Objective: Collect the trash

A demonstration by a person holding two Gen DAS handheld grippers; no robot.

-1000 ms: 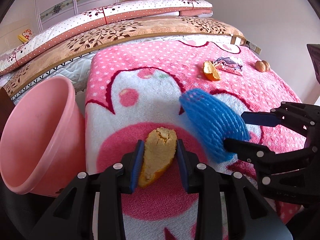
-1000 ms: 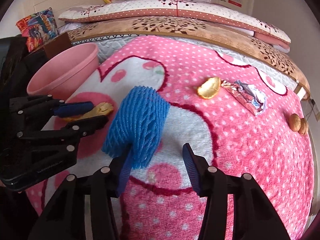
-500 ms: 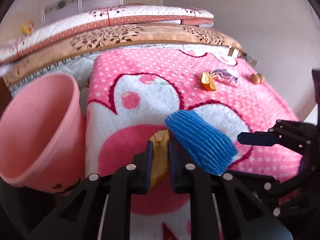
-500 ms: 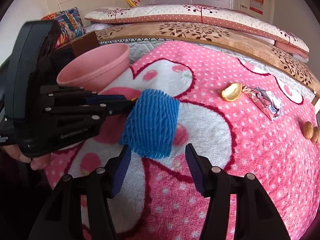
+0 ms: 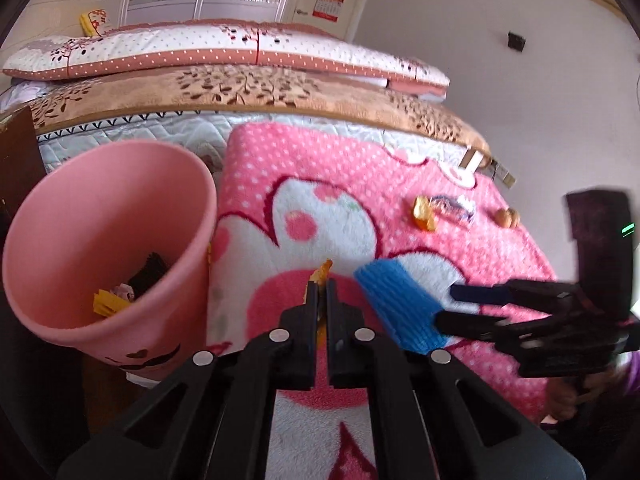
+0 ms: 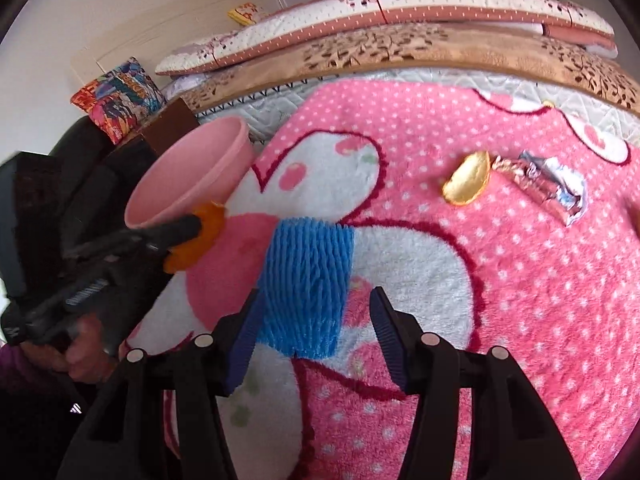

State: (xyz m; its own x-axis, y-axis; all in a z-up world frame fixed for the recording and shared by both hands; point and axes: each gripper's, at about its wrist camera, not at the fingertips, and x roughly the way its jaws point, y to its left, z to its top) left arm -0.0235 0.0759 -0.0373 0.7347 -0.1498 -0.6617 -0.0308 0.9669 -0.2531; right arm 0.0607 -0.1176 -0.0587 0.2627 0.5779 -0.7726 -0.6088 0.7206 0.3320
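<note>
Orange peel (image 5: 322, 273) sits clamped in your left hand-held gripper (image 5: 320, 300); carry it over the pink bin (image 5: 100, 248). Your right hand-held gripper (image 6: 316, 344), jaws apart after just narrowing, straddles the blue foam net (image 6: 306, 280).

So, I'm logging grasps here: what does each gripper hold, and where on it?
The left gripper pinches the orange fruit peel across its middle. The right gripper straddles the blue foam net sleeve with open jaws, holding nothing.
</note>
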